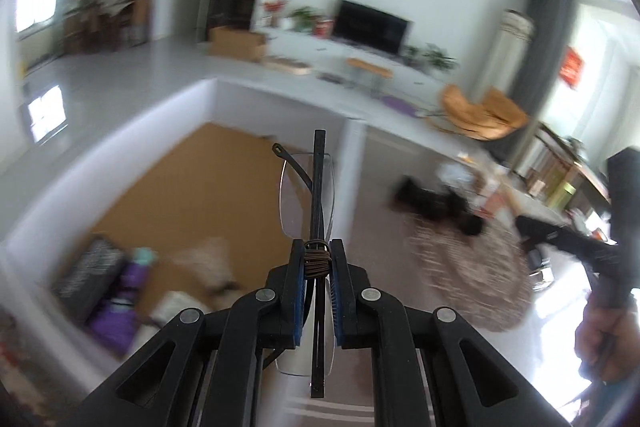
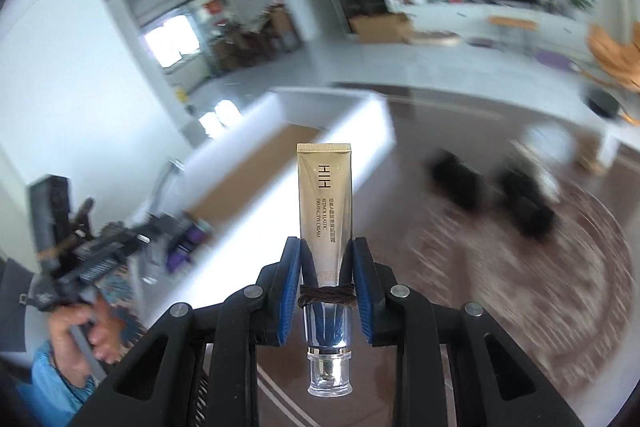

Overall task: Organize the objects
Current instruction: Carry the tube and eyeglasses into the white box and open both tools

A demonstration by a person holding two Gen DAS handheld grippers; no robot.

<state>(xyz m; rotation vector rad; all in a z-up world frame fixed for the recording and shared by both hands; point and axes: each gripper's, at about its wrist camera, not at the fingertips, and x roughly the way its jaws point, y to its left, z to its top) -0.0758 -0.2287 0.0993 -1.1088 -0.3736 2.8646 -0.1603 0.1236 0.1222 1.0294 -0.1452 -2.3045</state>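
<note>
My left gripper point(image 1: 317, 247) is shut on folded rimless glasses point(image 1: 307, 199) with dark arms, held edge-on above a white box point(image 1: 120, 143) with a brown floor. My right gripper point(image 2: 326, 247) is shut on a gold eye cream tube point(image 2: 325, 195), crimped end forward, clear cap toward the camera. The same white box point(image 2: 352, 131) lies ahead and left in the right wrist view. The right gripper also shows at the right edge of the left wrist view point(image 1: 568, 239), and the left one at the left of the right wrist view point(image 2: 104, 247). The backgrounds are blurred.
The box holds purple items point(image 1: 120, 311), a dark patterned pouch point(image 1: 92, 271) and pale objects. A round patterned mat point(image 1: 472, 271) on the table carries dark objects point(image 1: 436, 203). A living room with a TV point(image 1: 372, 25) lies beyond.
</note>
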